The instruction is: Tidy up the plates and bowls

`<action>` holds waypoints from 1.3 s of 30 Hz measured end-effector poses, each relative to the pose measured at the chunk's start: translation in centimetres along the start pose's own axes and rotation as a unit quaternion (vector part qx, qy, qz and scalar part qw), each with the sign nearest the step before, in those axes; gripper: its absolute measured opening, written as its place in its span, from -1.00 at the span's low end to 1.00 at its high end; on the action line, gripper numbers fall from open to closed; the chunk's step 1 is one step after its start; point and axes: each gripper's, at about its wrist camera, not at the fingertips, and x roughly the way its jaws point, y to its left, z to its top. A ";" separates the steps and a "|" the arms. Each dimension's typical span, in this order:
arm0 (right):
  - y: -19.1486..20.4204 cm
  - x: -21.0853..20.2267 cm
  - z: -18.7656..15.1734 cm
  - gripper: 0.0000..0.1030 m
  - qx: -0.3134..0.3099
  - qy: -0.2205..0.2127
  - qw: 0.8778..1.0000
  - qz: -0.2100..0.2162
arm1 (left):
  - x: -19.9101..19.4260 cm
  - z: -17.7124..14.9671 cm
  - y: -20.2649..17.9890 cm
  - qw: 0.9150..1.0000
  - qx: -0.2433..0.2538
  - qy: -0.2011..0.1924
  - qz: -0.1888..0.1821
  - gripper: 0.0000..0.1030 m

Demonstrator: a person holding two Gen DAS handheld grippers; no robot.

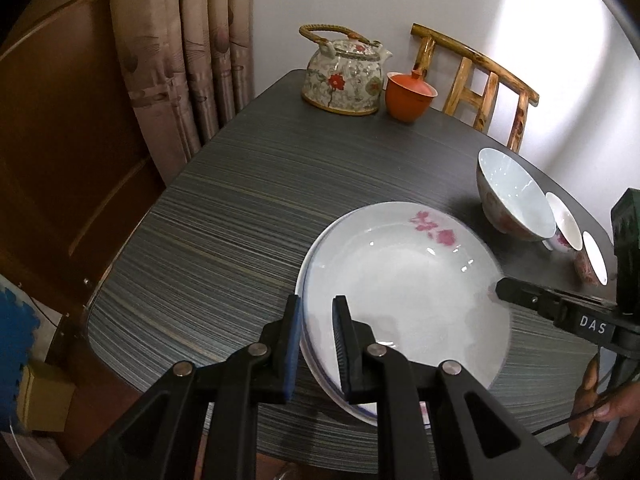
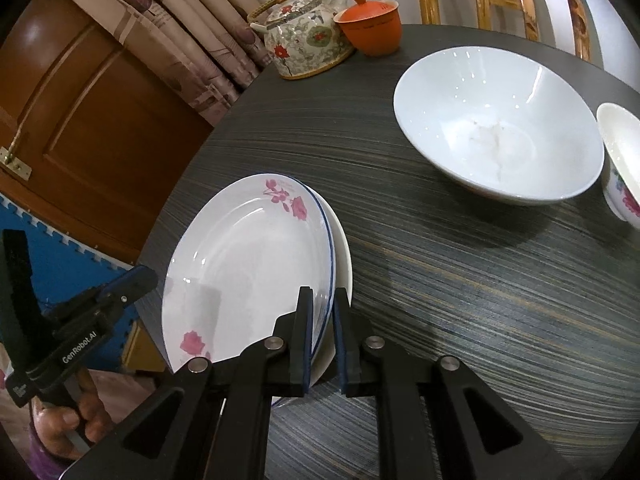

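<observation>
A: What does everything sit on?

B: A dark grey tabletop with fine streaked grain (image 2: 460, 280), rounded at its corners. I'll place everything from the white floral-painted teapot with a woven handle (image 1: 344, 76), which stands at the far end.

A: And around the table?

B: Left of the teapot hang beige patterned curtains (image 1: 192, 56), and left of those is a brown wooden door (image 1: 68, 128). Behind and to the right of the teapot stands a bamboo-style wooden chair (image 1: 476, 80) against a pale wall (image 1: 360, 0). Blue foam matting (image 2: 68, 256) lies low by the door.

A: Anything beside the teapot?

B: An orange lidded clay cup (image 1: 410, 94), just to its right.

A: The dishes?

B: Well nearer than the teapot is a stack of white plates (image 2: 248, 264), the top one with pink flowers, a blue-rimmed one under it. Nearer than the teapot and to its right is a large white bowl (image 2: 500, 128), with two small white floral bowls (image 1: 564, 224) just beyond that.

A: The tools?

B: The left gripper (image 1: 316, 344) is narrowed onto the stack's near-left rim. The right gripper (image 2: 322, 340) is pinched on the opposite rim.
</observation>
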 end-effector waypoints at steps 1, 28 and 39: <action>0.0 -0.2 0.0 -0.77 0.001 -0.005 1.000 0.002 | 0.0 0.0 0.0 1.000 0.000 0.000 -0.002 -0.69; -13.8 -7.6 -0.9 -0.45 0.280 -0.137 0.947 0.079 | 1.7 8.5 -10.4 0.981 0.044 0.047 -0.184 -0.14; -15.6 -6.2 1.7 -0.45 0.334 -0.127 0.931 0.076 | 9.0 16.2 -16.9 0.968 0.115 0.096 -0.203 -0.14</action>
